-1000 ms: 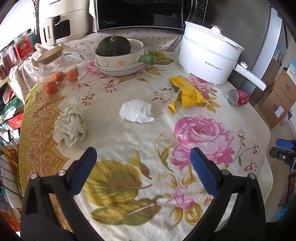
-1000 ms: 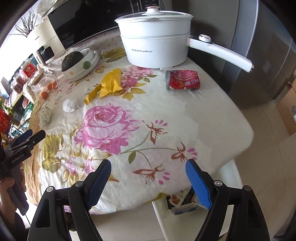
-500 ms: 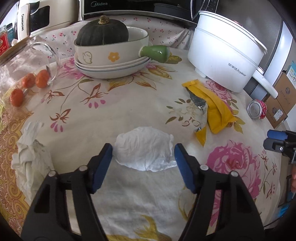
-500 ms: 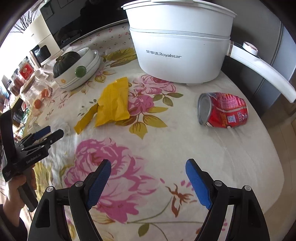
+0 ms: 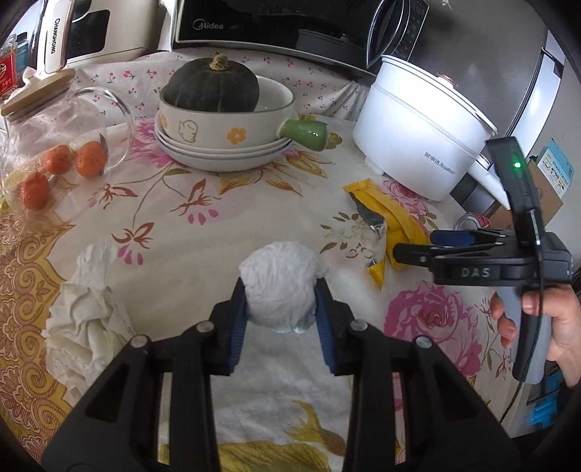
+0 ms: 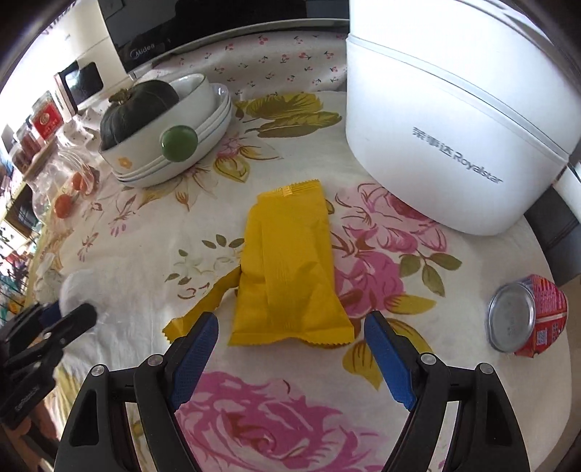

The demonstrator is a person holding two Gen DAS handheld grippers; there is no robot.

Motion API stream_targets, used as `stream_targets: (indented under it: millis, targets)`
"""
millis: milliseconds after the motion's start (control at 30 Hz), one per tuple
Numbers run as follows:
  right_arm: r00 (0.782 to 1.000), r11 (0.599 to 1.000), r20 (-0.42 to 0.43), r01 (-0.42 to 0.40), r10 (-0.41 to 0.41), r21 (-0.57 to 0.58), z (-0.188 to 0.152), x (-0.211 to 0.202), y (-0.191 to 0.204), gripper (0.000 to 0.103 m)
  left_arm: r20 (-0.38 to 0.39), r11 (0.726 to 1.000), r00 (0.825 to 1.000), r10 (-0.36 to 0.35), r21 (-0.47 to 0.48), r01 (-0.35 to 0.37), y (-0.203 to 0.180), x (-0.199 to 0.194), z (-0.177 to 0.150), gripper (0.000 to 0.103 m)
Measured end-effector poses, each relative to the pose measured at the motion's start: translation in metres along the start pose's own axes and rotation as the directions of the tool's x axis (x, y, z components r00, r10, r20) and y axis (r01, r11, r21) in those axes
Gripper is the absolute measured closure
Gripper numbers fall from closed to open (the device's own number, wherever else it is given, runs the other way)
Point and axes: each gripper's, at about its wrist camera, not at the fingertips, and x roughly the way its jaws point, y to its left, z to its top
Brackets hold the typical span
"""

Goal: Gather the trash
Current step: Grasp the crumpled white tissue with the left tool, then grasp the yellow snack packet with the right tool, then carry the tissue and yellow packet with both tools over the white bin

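Both tools have dropped toward the counter (image 5: 203, 203): left tool (image 5: 281, 312) is closing on the white tissue wad (image 5: 281, 287), pads touching; right tool (image 6: 290, 355) hangs open, straddling the yellow wrapper (image 6: 290, 268). Soft tissue may slip out when lifted.

A dark green squash (image 5: 212, 87) sits in a cream bowl (image 5: 225, 125) stacked on 2 plates (image 5: 218, 159), green handle (image 5: 305, 132) sticking out. A white electric pot (image 5: 421, 134) stands on the floral surface (image 5: 218, 225); a glass jar (image 5: 58, 145) holds orange fruit (image 5: 89, 159); a black microwave (image 5: 276, 25) stands behind.
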Motion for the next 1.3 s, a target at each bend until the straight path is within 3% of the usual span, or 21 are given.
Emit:
stream_targets:
  millis: [167, 267, 367, 833, 1300]
  targets:
    - [0.999, 0.999, 0.006, 0.032, -0.032, 0.014, 0.002, 0.014, 0.0, 0.019, -0.014, 1.0, 1.0, 0.013, 0.008, -0.013, 0.003, -0.002, -0.005, 0.066]
    - [1.0, 1.0, 0.019, 0.025, -0.025, -0.007, 0.0, 0.011, 0.001, 0.03, -0.025, 1.0, 1.0, 0.017, -0.008, -0.017, 0.005, -0.006, -0.008, 0.066]
    - [0.999, 0.999, 0.0, 0.033, -0.033, -0.028, -0.005, 0.005, 0.004, 0.033, -0.035, 1.0, 0.999, 0.021, -0.015, -0.022, 0.002, -0.013, -0.012, 0.066]
    - [0.999, 0.994, 0.024, 0.045, -0.043, -0.099, -0.083, -0.092, 0.004, 0.034, -0.046, 0.994, 0.997, 0.054, 0.093, -0.049, -0.059, -0.078, -0.043, 0.066]
    - [0.999, 0.999, 0.029, 0.027, -0.026, -0.038, -0.168, -0.163, -0.035, 0.034, -0.057, 0.991, 0.998, -0.02, 0.129, 0.027, -0.124, -0.121, -0.088, 0.066]
